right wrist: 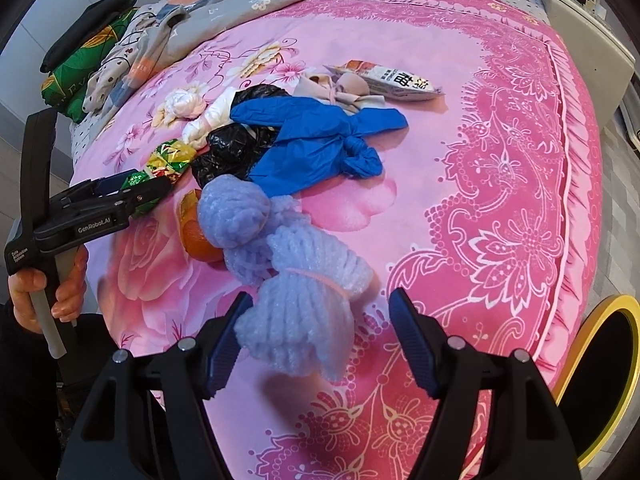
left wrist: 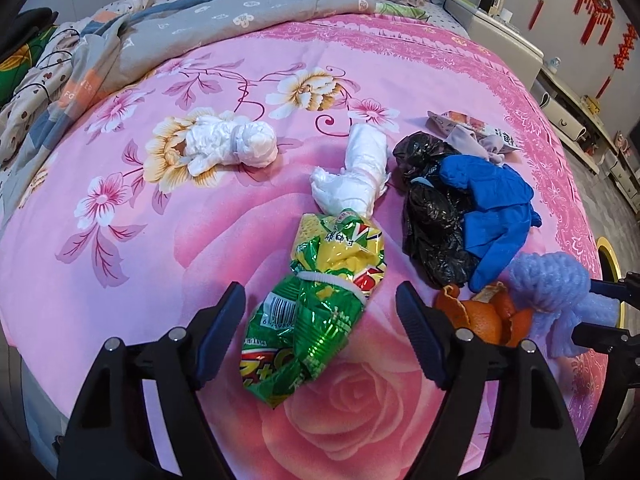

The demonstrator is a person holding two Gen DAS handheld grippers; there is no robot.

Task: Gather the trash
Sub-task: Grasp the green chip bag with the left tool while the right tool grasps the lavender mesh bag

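The left tongs (left wrist: 320, 332) stand released around a green-yellow snack wrapper (left wrist: 316, 304) on the pink bed (left wrist: 120, 280). The right tongs (right wrist: 320, 336) — also released — straddle a lilac foam bundle (right wrist: 292, 280). Farther off lie orange peel (left wrist: 480, 312), a black bag (left wrist: 432, 216) and a blue glove (right wrist: 316, 140).

- The trash lies on the bed (left wrist: 120, 208).
- A snack bag (left wrist: 316, 304) lies between the left hand-held gripper's (left wrist: 320, 340) fingers.
- Behind it is a tissue roll (left wrist: 356, 172); another roll (left wrist: 228, 144) lies farther left.
- To the right, a glove (left wrist: 492, 208) lies on a plastic bag (left wrist: 428, 216).
- A foam bundle (right wrist: 288, 280) sits beside peel (left wrist: 484, 316), between the right hand-held gripper's (right wrist: 320, 344) fingers.
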